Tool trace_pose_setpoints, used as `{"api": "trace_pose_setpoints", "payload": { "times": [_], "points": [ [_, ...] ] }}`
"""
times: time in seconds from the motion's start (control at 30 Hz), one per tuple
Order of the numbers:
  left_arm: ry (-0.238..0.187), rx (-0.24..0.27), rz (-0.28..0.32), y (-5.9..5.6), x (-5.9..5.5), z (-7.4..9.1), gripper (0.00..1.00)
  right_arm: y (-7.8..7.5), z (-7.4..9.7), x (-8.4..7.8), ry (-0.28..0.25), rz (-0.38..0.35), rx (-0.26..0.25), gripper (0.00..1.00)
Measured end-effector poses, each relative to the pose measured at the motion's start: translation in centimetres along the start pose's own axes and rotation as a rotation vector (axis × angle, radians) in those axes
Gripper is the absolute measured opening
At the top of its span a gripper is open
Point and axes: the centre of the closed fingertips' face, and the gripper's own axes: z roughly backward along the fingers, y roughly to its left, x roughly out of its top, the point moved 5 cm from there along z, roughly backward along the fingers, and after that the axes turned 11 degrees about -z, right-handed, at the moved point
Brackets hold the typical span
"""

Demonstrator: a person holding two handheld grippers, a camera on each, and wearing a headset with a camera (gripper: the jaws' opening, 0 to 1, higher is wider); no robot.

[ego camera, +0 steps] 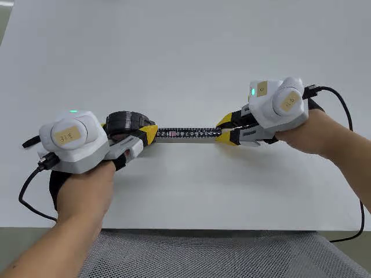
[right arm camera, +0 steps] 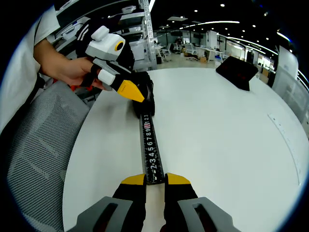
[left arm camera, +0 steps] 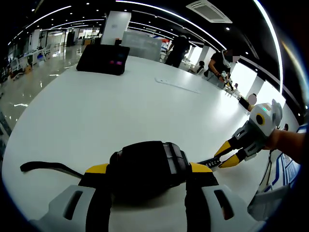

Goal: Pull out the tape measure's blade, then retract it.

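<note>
White tabletop (ego camera: 185, 52) in bright open-plan office. At left, left gripper (ego camera: 146, 134) closed around black round tape measure case (ego camera: 127, 123), jaws gripping its sides. From case, black numbered blade (ego camera: 188, 133) stretched out straight toward right. At its far end, right gripper (ego camera: 227, 129) narrow, yellow tips pinching blade end. Grippers well apart.

Open white tabletop (ego camera: 185, 52) lies either side of a taut black numbered tape blade (ego camera: 188, 133).
It bars the middle, from the right gripper (right arm camera: 154, 180) pinching its end to the black tape-measure case (ego camera: 128, 123) clamped in the left gripper (left arm camera: 148, 169). A dark slanted slab (left arm camera: 104, 59) stands far off, and a grey mesh chair (ego camera: 220, 255) sits at the near edge.
</note>
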Motion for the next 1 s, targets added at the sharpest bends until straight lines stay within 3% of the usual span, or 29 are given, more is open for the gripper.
{"api": "trace_pose_setpoints", "payload": {
  "times": [1.0],
  "points": [
    [-0.003,-0.011,0.011,0.0,-0.1,0.0,0.57,1.0,-3.5,3.0,-0.052,-0.006,0.048,0.1]
  ]
}}
